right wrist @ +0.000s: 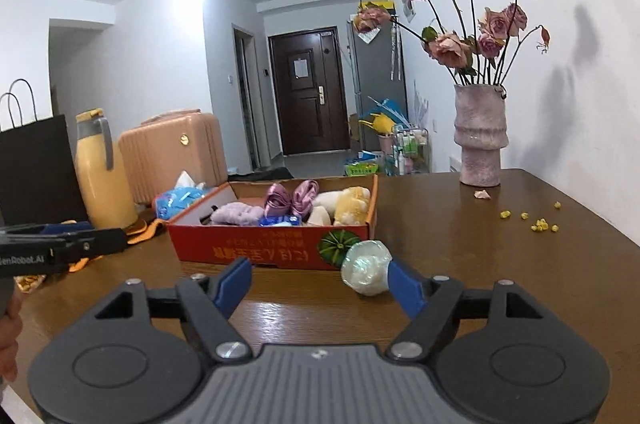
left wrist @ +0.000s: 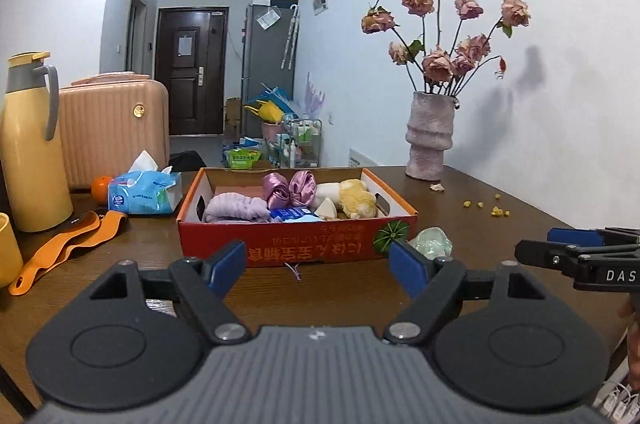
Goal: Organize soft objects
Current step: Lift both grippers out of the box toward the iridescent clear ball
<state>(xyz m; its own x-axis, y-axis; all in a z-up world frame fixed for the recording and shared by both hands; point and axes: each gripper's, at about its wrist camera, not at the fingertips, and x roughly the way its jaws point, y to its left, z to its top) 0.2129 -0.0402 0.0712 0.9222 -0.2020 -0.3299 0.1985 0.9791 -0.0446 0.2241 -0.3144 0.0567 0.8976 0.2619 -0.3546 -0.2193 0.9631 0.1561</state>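
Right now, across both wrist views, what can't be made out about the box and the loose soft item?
- Red box: its floor, in both views, hidden by the near wall and piled contents.
- Blue packet: left view, partly hidden by the wall; print too small.
- Pale green soft item: right view, partly behind the right gripper finger; identity unclear.

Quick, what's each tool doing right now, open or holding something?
Left tool: open, holding nothing.
Right tool: open, holding nothing; the pale green soft object lies by its right finger.
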